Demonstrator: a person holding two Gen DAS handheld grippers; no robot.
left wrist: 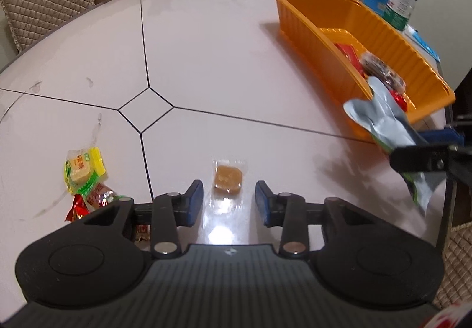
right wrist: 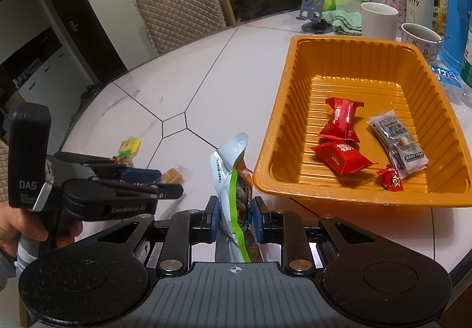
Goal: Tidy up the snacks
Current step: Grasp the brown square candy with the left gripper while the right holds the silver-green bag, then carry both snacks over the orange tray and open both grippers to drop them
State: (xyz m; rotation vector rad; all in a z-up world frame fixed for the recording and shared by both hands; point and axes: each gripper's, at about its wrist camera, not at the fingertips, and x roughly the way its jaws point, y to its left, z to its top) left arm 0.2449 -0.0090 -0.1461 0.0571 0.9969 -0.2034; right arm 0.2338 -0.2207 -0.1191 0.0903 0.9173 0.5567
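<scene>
While the right gripper (right wrist: 233, 223) pinches a silver-and-green foil snack pouch (right wrist: 233, 180) upright just beside the orange ribbed plastic tray (right wrist: 273, 133), the left gripper (left wrist: 229, 202) hangs spread around a small clear-wrapped amber candy (left wrist: 227, 179) on the white tiled table (left wrist: 206, 47), pads not touching. Candy looks light, wrapper slippery and crinkly; grip the firm block, not the film edge.

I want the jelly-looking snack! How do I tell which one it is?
Find the orange tray on the white table. In front of it, alone near the table's front edge, the brown square snack lies flat in a clear wrapper. The nearby snacks to its left are in yellow, green and red wrappers; only this one is see-through and amber.
</scene>
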